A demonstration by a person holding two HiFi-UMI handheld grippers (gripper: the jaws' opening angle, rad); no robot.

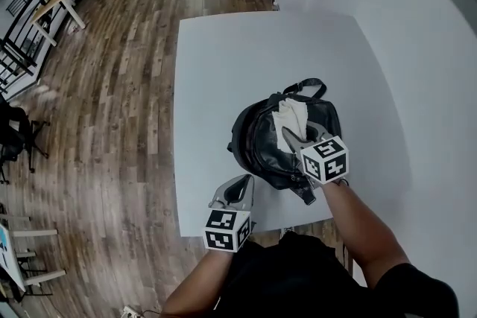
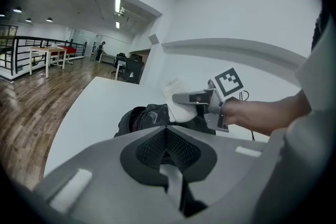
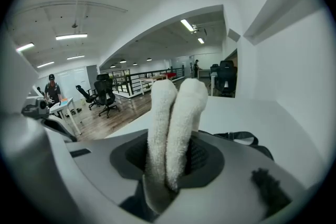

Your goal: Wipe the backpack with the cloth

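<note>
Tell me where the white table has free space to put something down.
The far half of the white table, beyond the black backpack, is bare; so is the strip between backpack and left edge. The near edge is crowded by backpack and left gripper.

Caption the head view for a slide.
Right gripper holds a white cloth on the black backpack on a white table; left gripper hangs shut beside it.

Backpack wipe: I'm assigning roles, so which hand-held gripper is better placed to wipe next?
Right. The right hand-held gripper is shut on the cloth directly over the backpack; the left hand-held gripper is shut on nothing, beside the backpack.
</note>
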